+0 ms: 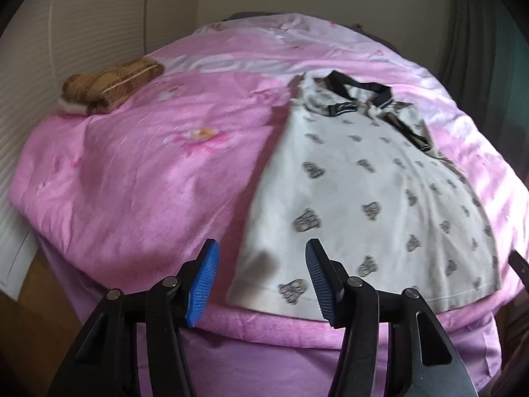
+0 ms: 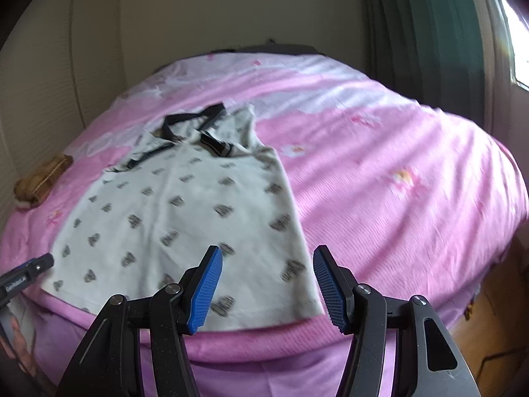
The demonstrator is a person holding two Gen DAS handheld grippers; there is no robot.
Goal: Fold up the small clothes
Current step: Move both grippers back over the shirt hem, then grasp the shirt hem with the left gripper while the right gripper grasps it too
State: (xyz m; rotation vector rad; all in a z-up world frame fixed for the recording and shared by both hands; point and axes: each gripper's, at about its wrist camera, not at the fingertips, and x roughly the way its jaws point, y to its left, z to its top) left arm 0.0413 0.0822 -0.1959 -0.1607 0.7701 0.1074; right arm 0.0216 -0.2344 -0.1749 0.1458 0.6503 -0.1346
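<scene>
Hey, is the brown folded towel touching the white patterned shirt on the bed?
Apart. The left wrist view shows the brown towel far from the shirt, with pink blanket between them.

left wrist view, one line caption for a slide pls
Open left gripper above the hem of a printed white shirt on a pink bedspread.

place: home bedroom, probably | cues: bed with pink quilt, green curtain
</scene>
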